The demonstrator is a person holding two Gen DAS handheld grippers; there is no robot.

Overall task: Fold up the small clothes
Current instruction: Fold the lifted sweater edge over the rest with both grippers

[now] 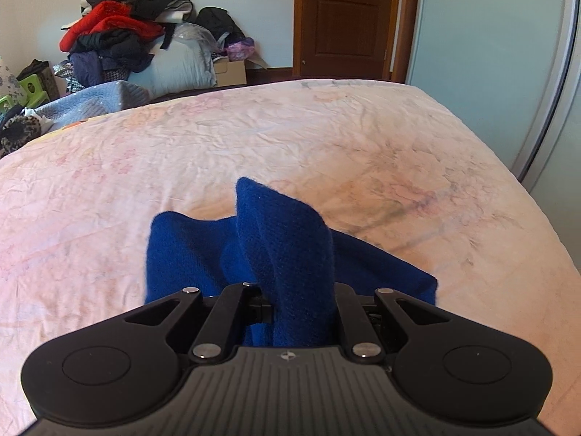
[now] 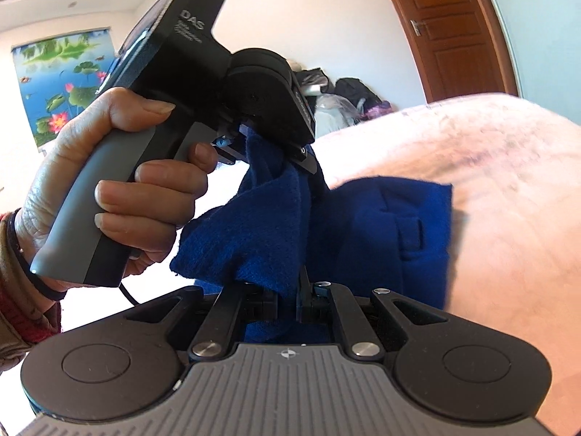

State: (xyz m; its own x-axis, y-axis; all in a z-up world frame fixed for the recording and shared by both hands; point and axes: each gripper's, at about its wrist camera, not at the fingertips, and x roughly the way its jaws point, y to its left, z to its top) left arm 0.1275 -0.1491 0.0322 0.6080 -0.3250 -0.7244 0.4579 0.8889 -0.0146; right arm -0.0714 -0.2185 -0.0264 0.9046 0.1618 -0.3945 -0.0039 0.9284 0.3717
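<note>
Both tongs are clamped on the same blue garment [image 2: 363, 225], a small fleecy piece w/ a flap or pocket detail showing on its right part; the left tongs [image 1: 290, 290] pinch a bunched ridge of cloth that stands up between the fingers, and seen from the right view the left tongs [image 2: 268, 145] sit higher and farther, w/ the cloth hanging down from them; the right tongs [image 2: 288, 296] grip a lower fold close to the camera, so the 2 grip points are near each other, one above the other, w/ a short slack span between; the rest of the garment trails off to the right and rests on the bed [image 1: 326, 138], near its near edge; its long axis seems to run left-right across the bed, tho the bunching makes that hard to be sure of; the left hand [image 2: 120, 181] wraps the tool handle; judgement: next move prob. turns on drawing the 2 grips apart along that axis to pull the edge taut before laying it over; far left, a clothes pile [image 1: 120, 36]; door [image 1: 345, 18] far side.
</note>
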